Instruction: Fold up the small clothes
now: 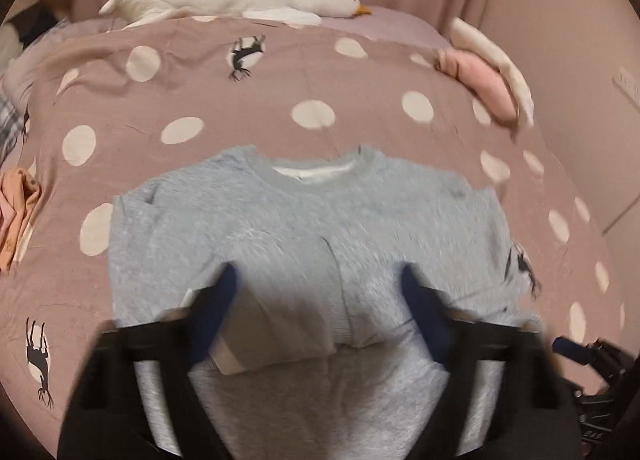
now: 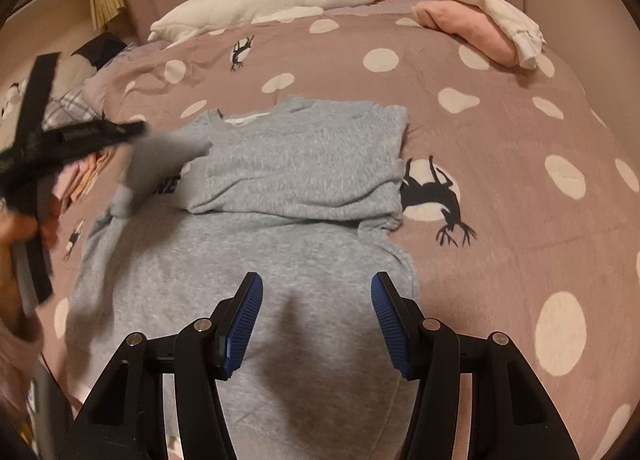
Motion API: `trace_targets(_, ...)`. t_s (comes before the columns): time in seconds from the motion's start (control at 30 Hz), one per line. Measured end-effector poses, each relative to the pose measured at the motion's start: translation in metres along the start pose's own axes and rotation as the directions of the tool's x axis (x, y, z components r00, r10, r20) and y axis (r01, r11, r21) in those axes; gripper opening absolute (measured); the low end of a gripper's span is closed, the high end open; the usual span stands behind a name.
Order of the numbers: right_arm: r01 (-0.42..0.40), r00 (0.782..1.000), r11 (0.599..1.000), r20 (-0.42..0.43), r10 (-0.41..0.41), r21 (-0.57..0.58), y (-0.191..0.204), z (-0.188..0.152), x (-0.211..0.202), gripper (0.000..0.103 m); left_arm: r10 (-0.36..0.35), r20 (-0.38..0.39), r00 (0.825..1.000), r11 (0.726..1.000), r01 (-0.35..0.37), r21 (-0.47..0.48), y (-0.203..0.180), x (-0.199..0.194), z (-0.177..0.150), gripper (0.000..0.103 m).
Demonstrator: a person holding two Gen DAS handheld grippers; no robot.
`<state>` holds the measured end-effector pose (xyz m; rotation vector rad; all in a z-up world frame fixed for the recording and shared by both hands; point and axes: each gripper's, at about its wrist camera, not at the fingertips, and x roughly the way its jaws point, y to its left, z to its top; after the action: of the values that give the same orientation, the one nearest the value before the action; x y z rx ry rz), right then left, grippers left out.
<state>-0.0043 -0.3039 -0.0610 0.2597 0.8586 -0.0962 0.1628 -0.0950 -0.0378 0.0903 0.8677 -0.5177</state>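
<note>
Bedspread [image 2: 500,180]: mauve with white dots and deer prints, covering the bed.
Grey sweatshirt [image 2: 296,164]: lying flat mid-bed, partly folded, collar toward the far side.
Plush goose [image 2: 256,4]: white, along the far edge.
Folded pile [image 2: 472,24]: pink and white clothes, far right.
Right gripper [image 2: 317,320]: jaws spread apart, above the sweatshirt's hem, gripping nothing.
Left gripper [image 1: 318,288]: jaws spread wide over the sweatshirt, blurred.

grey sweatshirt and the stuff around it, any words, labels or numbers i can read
"NE": end of dark print on the grey sweatshirt, the rest hidden under a fold.
White lettering on the left gripper's black body: too blurred to read.
Neck label inside the collar: no legible text.
Nothing else readable.
</note>
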Motion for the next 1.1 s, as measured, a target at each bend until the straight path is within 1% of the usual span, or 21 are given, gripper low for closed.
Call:
trace_targets(0.07, -0.017, 1.0, 1.0, -0.009, 0.017, 0.012, 0.0, -0.002, 0.002, 0.056, -0.017, 0.0, 1.0, 0.999, 0.017, 0.03, -0.002, -0.004, -0.005, 0.089)
trace_targets(0.13, -0.032, 0.999, 0.999, -0.017, 0.033, 0.019, 0.0, -0.004, 0.004, 0.056, -0.026, -0.001, 1.0, 1.0, 0.026, 0.015, 0.005, -0.009, -0.007, 0.089)
trace_targets(0.2, -0.045, 0.999, 0.999, -0.028, 0.045, 0.025, 0.002, -0.004, 0.008, 0.057, -0.043, 0.021, 0.999, 0.998, 0.044, -0.037, 0.025, -0.022, -0.012, 0.09)
trace_targets(0.23, -0.054, 0.998, 0.998, -0.032, 0.055, 0.028, 0.003, -0.003, 0.01, 0.057, -0.038, 0.028, 0.999, 0.998, 0.04, -0.058, 0.031, -0.027, -0.015, 0.091)
trace_targets(0.3, -0.092, 0.995, 0.995, -0.044, 0.094, 0.044, 0.007, 0.001, 0.016, 0.057, -0.01, 0.045, 0.999, 0.991, 0.016, -0.13, 0.056, -0.037, -0.023, 0.094)
trace_targets(0.4, -0.156, 0.986, 0.987, -0.057, 0.158, 0.039, 0.023, 0.013, 0.026, 0.057, 0.041, 0.033, 0.999, 0.967, -0.031, -0.254, 0.099, -0.046, -0.043, 0.094)
trace_targets(0.47, -0.171, 0.984, 0.985, -0.057, 0.171, 0.005, 0.038, 0.022, 0.033, 0.057, 0.062, 0.015, 0.998, 0.949, -0.054, -0.312, 0.117, -0.049, -0.056, 0.094)
trace_targets(0.57, -0.164, 0.986, 0.98, -0.051, 0.16, -0.111, 0.077, 0.038, 0.044, 0.057, 0.081, 0.002, 0.997, 0.925, -0.074, -0.374, 0.136, -0.055, -0.076, 0.094)
trace_targets(0.7, -0.224, 0.975, 0.938, -0.067, 0.214, -0.266, 0.138, 0.056, 0.065, 0.057, 0.081, 0.005, 0.997, 0.908, -0.072, -0.413, 0.146, -0.065, -0.096, 0.094)
trace_targets(0.77, -0.246, 0.969, 0.917, -0.103, 0.225, -0.314, 0.169, 0.065, 0.085, 0.057, 0.079, 0.013, 0.997, 0.906, -0.066, -0.418, 0.147, -0.071, -0.103, 0.094)
trace_targets(0.87, -0.23, 0.972, 0.901, -0.129, 0.196, -0.369, 0.198, 0.071, 0.111, 0.056, 0.079, 0.027, 0.996, 0.912, -0.061, -0.407, 0.147, -0.08, -0.109, 0.094)
trace_targets(0.97, -0.181, 0.978, 0.885, -0.174, 0.116, -0.428, 0.219, 0.071, 0.142, 0.056, 0.074, 0.037, 0.997, 0.912, -0.052, -0.406, 0.151, -0.084, -0.111, 0.094)
trace_targets(1.0, -0.155, 0.98, 0.882, -0.181, 0.08, -0.445, 0.223, 0.07, 0.151, 0.052, 0.072, 0.039, 0.997, 0.911, -0.05, -0.409, 0.152, -0.085, -0.111, 0.094)
trace_targets(1.03, -0.114, 0.985, 0.871, -0.169, 0.036, -0.479, 0.226, 0.068, 0.159, 0.047, 0.072, 0.041, 0.997, 0.911, -0.049, -0.41, 0.153, -0.086, -0.112, 0.094)
trace_targets(1.07, -0.069, 0.99, 0.857, -0.138, -0.002, -0.51, 0.228, 0.067, 0.161, 0.032, 0.07, 0.041, 0.997, 0.911, -0.048, -0.41, 0.153, -0.085, -0.112, 0.094)
trace_targets(1.1, -0.068, 0.992, 0.854, -0.127, 0.002, -0.516, 0.229, 0.067, 0.159, 0.028, 0.07, 0.039, 0.997, 0.911, -0.047, -0.411, 0.154, -0.085, -0.112, 0.094)
